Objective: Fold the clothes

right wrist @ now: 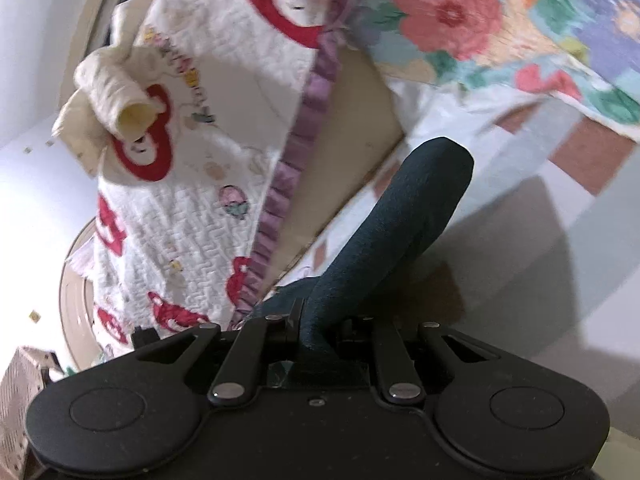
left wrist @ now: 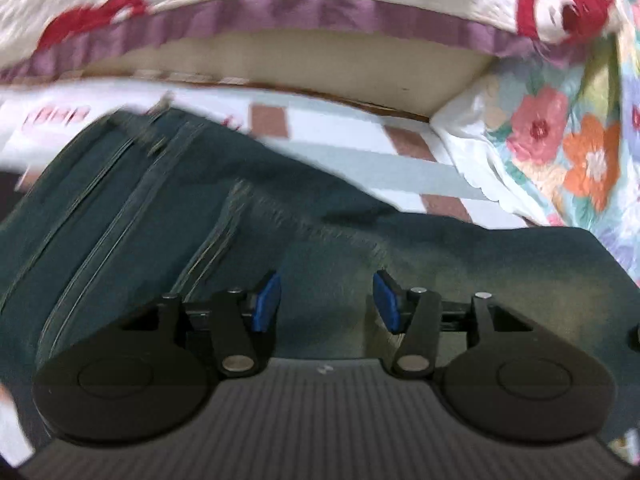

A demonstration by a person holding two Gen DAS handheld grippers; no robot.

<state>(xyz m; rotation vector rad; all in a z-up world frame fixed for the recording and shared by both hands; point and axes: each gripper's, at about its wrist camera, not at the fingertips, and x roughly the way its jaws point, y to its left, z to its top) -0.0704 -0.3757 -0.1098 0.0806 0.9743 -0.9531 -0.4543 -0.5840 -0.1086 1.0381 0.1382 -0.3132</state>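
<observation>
Left wrist view: left gripper (left wrist: 326, 300) jaws stand roughly half open, blue pads (left wrist: 267, 303) apart, nothing pinched between them. It hangs over dark blue jeans (left wrist: 168, 208), which fill the centre and lower left of the frame; stitched seams run diagonally at left, faded patch at lower right. Frame is blurred. Jeans lie on a white sheet with brown and grey squares (left wrist: 360, 148). Across the top, a white quilt with red bears and a purple ruffle (left wrist: 280, 12). Floral cloth (left wrist: 560, 136) at right edge.

Right wrist view: right gripper (right wrist: 316, 336) jaws nearly closed, clamped on a fold of the jeans (right wrist: 400, 208); the denim rises from the jaws as a rolled tube toward frame centre. Bear quilt (right wrist: 192, 184) at left, floral cloth (right wrist: 480, 20) upper right, checked sheet (right wrist: 580, 152) at right.
</observation>
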